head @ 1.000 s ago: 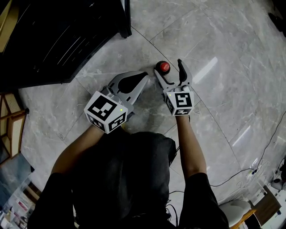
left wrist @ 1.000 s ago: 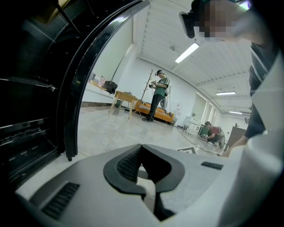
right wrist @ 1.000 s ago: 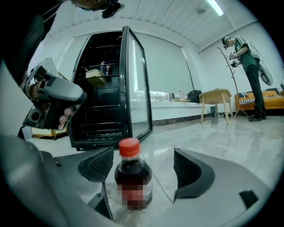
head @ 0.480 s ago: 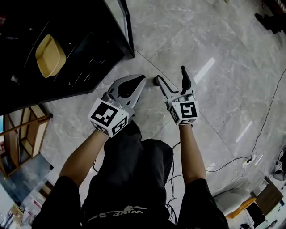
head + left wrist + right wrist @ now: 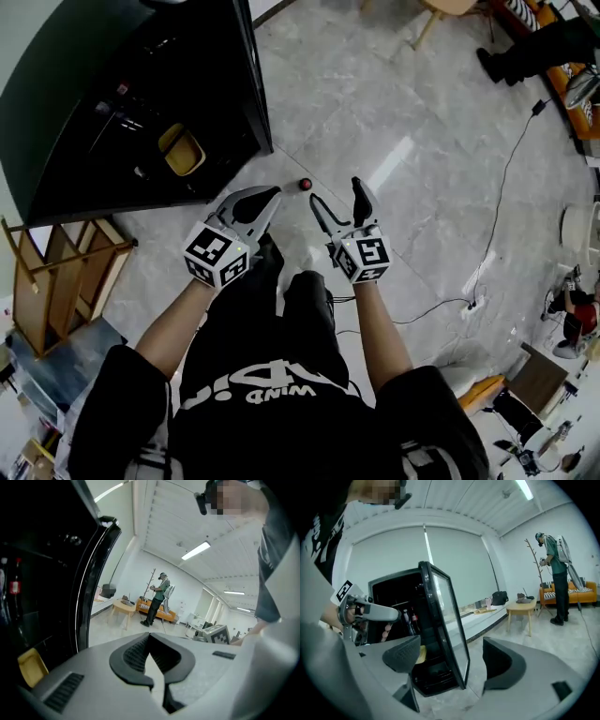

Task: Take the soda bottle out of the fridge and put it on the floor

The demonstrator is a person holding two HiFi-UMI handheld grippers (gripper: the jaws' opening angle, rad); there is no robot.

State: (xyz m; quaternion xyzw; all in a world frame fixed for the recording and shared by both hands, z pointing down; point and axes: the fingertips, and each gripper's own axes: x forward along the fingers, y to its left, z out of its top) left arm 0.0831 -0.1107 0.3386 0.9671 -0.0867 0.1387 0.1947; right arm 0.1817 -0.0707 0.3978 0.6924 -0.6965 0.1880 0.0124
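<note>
I straighten up, bottle (image 5: 305, 184) left standing on the floor (image 5: 422, 234): right gripper (image 5: 336, 192) jaws wide, left gripper (image 5: 267, 194) jaws together, job seemingly done.

- Pale grey marble-tiled floor (image 5: 422, 122); glossy, streaked with reflected light;
- soda bottle (image 5: 305, 184) on it, red cap showing, near the open door;
- black fridge (image 5: 112, 122) stands at the left;
- thin cable (image 5: 502, 197) trails across the right side.
</note>
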